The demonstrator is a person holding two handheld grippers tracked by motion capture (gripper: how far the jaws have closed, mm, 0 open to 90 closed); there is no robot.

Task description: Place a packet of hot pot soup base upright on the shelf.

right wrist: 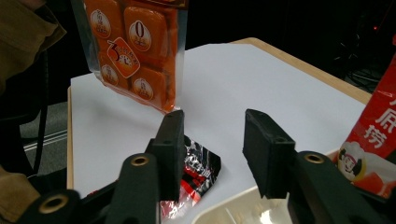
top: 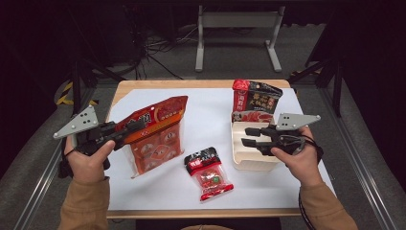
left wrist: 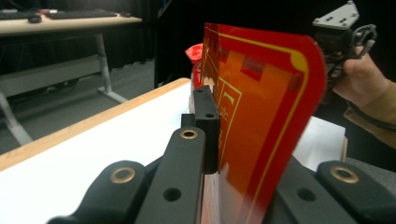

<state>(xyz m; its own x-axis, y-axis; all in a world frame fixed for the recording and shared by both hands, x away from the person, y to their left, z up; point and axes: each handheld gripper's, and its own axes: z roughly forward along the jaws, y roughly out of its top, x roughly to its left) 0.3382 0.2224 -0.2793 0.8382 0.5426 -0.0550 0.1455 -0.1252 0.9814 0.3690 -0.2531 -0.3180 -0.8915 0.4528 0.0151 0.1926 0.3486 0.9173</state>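
Note:
A tall orange-red snack bag hangs tilted above the white sheet, its lower corner near the sheet. My left gripper is shut on the bag's top edge; in the left gripper view the bag stands clamped beside the left jaw of that gripper. My right gripper hovers open over the left part of a cream tray, nothing between its jaws. A small red-and-black candy packet lies flat between the bag and the tray, and shows below the right gripper's jaws.
A red-and-black pouch stands upright at the tray's far end. A white sheet covers most of the wooden table. A grey desk frame stands on the floor beyond. The right hand and its gripper show behind the bag.

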